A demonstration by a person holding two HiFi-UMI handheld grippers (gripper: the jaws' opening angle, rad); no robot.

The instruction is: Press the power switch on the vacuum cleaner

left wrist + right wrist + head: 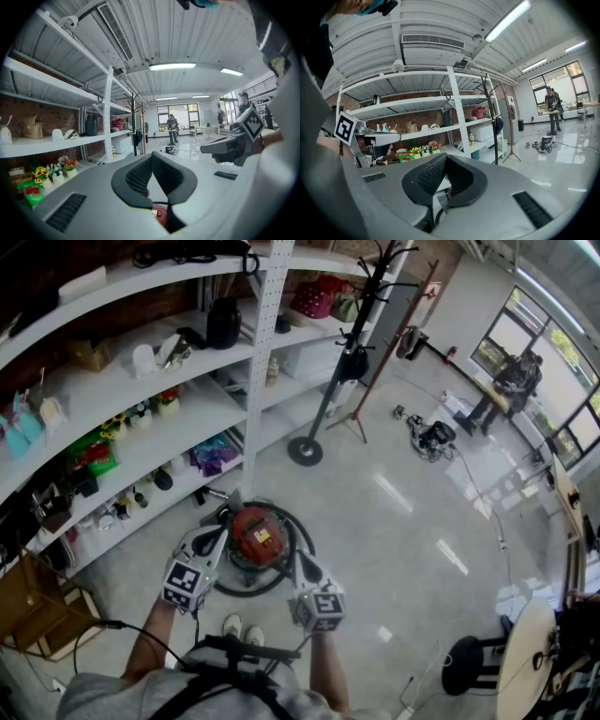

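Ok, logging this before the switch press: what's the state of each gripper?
Left gripper: closed, holding nothing.
Right gripper: closed, holding nothing.

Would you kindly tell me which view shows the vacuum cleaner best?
The head view: the red vacuum cleaner shows nearly whole, from above. The left gripper view catches only a red sliver of it; the right gripper view shows hardly any.

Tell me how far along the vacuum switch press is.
Done: the left gripper and right gripper are poised over the red vacuum cleaner, one at each side. In hand: both have their fingers together and hold nothing. Left: the press itself. No tip clearly touches the red body, and the switch is too small to pick out from the head view.
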